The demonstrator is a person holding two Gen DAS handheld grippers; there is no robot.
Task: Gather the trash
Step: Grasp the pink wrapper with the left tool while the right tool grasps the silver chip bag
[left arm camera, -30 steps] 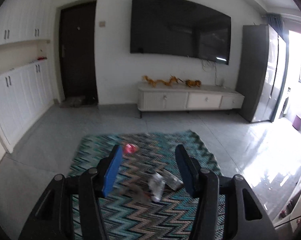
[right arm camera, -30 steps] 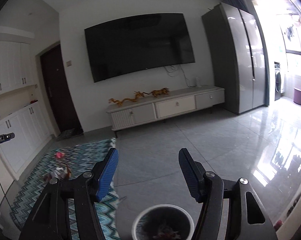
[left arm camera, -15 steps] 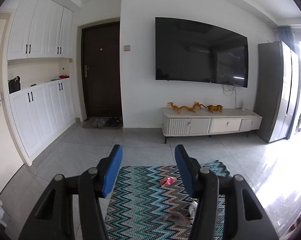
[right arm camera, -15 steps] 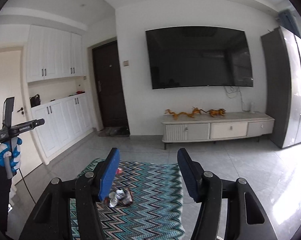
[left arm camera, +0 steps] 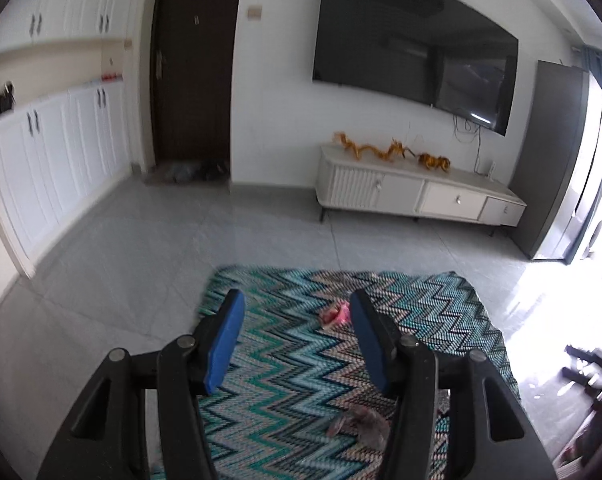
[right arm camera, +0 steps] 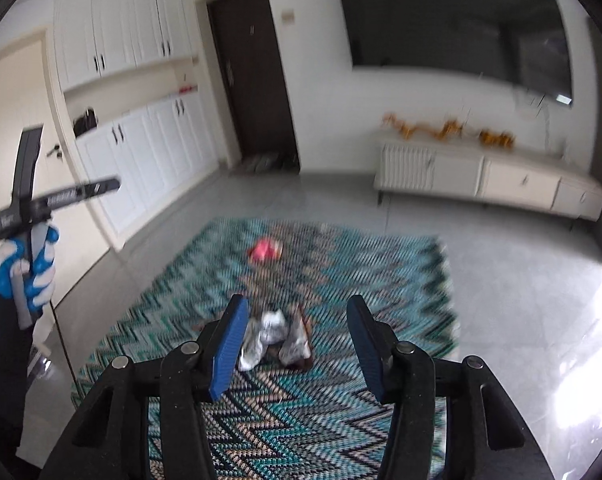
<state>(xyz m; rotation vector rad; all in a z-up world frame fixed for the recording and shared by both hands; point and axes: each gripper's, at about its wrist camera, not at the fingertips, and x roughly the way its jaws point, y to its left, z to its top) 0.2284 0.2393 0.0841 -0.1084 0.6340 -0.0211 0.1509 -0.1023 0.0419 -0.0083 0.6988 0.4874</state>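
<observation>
Right claw (right arm camera: 297,340) apart and empty, jaws just closing, above silver wrappers (right arm camera: 273,336) on zigzag rug (right arm camera: 341,280), left claw (left arm camera: 297,340) apart, empty

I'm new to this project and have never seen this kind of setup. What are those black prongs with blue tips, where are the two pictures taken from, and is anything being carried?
There is no robot here. A person carries a hand-held two-finger gripper in each hand, with a wide-angle camera on each looking forward along its fingers. The black prongs with blue pads are those fingers.

One picture comes from the left gripper, the other from the right gripper. In the right view you also see the person's gloved left hand holding its tool.

Both look down at a zigzag rug on a tiled floor. On it lie a pink wrapper and a heap of crumpled silver wrappers.

Neither gripper holds anything. The right gripper's jaws have just been closing somewhat, with nothing between them; the silver wrappers lie on the rug beyond its fingers.
</observation>
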